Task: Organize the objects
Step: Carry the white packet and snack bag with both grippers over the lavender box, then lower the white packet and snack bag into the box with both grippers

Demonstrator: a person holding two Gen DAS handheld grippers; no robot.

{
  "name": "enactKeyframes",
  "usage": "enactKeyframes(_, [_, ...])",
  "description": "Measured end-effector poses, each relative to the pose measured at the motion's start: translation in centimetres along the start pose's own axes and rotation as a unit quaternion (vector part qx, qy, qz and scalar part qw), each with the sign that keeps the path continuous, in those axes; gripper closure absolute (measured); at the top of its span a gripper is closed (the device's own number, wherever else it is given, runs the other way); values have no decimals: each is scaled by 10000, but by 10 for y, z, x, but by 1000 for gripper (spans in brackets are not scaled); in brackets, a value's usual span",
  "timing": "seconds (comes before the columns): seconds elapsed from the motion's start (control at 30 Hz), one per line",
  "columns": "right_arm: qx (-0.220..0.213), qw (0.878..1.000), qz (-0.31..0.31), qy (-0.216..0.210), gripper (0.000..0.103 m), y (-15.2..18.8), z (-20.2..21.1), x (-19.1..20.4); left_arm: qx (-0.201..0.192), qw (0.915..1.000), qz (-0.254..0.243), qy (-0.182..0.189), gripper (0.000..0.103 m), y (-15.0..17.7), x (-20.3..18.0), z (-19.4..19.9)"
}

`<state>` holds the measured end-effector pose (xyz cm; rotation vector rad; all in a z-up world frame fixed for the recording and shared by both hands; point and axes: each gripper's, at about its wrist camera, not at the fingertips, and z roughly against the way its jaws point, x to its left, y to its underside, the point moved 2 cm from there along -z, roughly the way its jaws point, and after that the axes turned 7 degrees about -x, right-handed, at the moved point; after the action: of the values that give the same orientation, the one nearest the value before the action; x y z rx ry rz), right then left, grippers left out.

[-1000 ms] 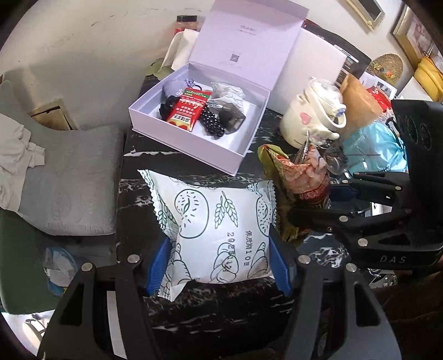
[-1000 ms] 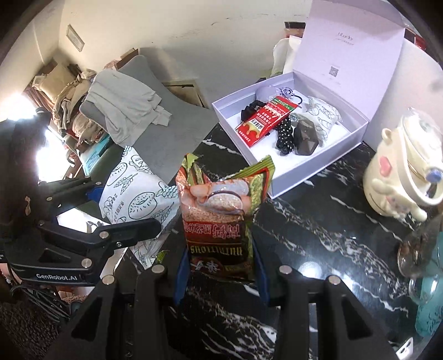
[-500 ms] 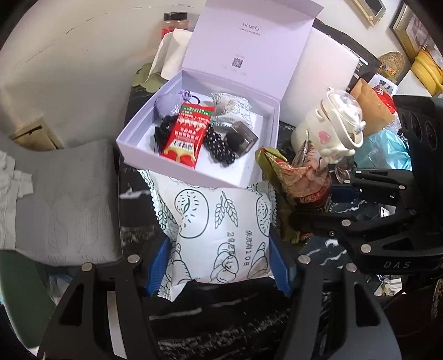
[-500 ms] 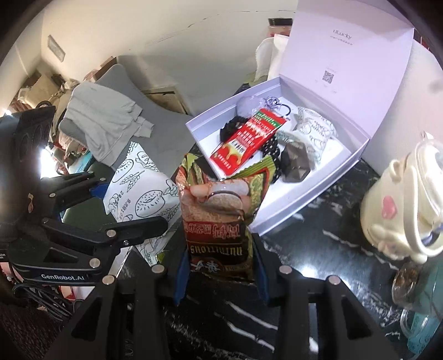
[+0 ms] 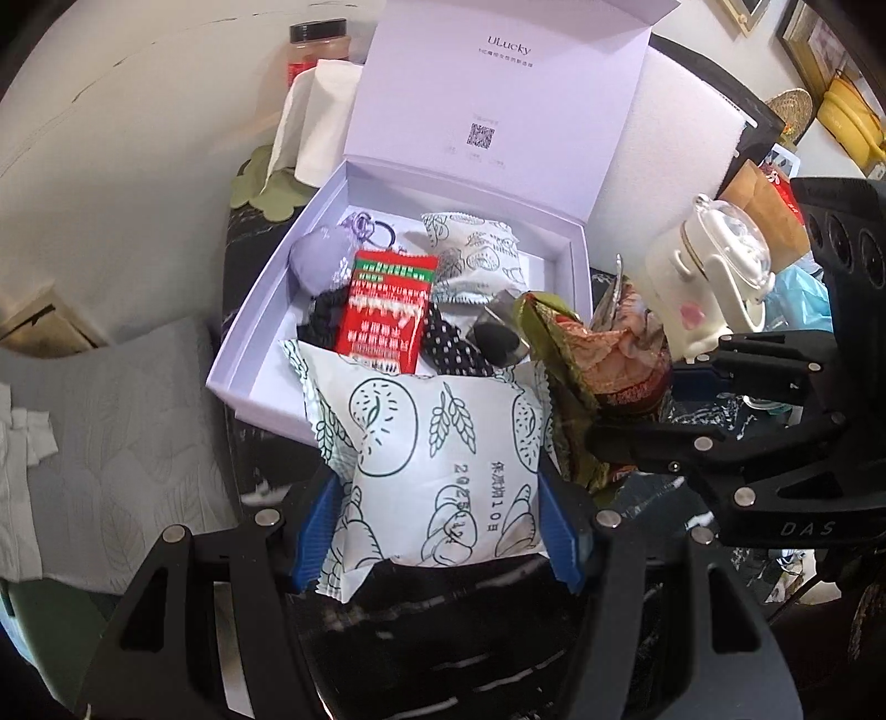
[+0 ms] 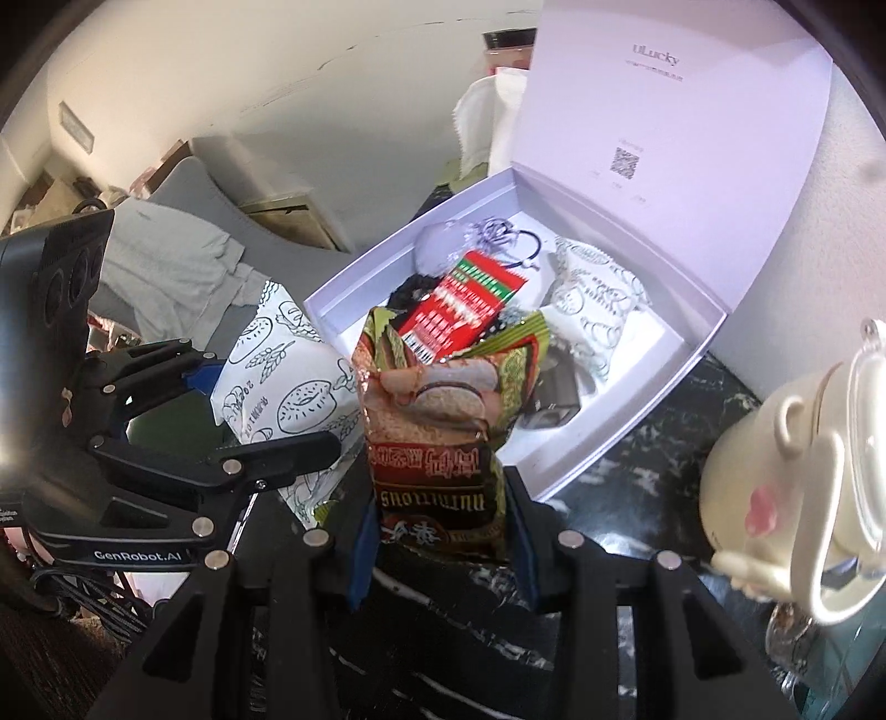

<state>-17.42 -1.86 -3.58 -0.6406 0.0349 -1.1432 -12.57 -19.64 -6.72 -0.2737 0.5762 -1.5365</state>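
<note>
My left gripper [image 5: 437,531] is shut on a white snack packet with green drawings [image 5: 437,465], held over the near edge of the open lilac box [image 5: 243,343]. My right gripper [image 6: 437,543] is shut on a red and green snack bag [image 6: 437,437], held beside it at the box's near wall [image 6: 626,437]. The box holds a red packet [image 5: 387,315], a second white packet [image 5: 470,260], a lilac pouch [image 5: 315,260] and dark items. The lid [image 5: 498,94] stands open behind. The white packet also shows in the right wrist view [image 6: 277,365].
A cream teapot [image 6: 786,487] stands on the black marble table [image 6: 637,498] right of the box. A grey cushion [image 5: 111,432] lies left of the table. A white cloth [image 5: 315,122] and a jar [image 5: 318,50] sit behind the box. Bags clutter the far right.
Both grippers have moved forward with their packets, from over the table to the box's near edge. The box now looks larger and closer.
</note>
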Motion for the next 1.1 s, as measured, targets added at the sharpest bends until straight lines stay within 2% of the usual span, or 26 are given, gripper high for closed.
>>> enactKeyframes(0.4, [-149, 9997, -117, 143, 63, -37, -28, -23, -74, 9996, -261, 17, 41, -43, 17, -42])
enactKeyframes(0.6, [-225, 9992, -147, 283, 63, -51, -44, -31, -104, 9986, -502, -142, 41, -56, 26, -63])
enactKeyframes(0.83, [-240, 9989, -138, 384, 63, -60, -63, -37, -96, 9979, -570, -282, 41, -63, 38, -89])
enactKeyframes(1.1, [-167, 9993, -133, 304, 62, -56, -79, -38, -66, 9985, -499, -220, 41, -58, 47, -107])
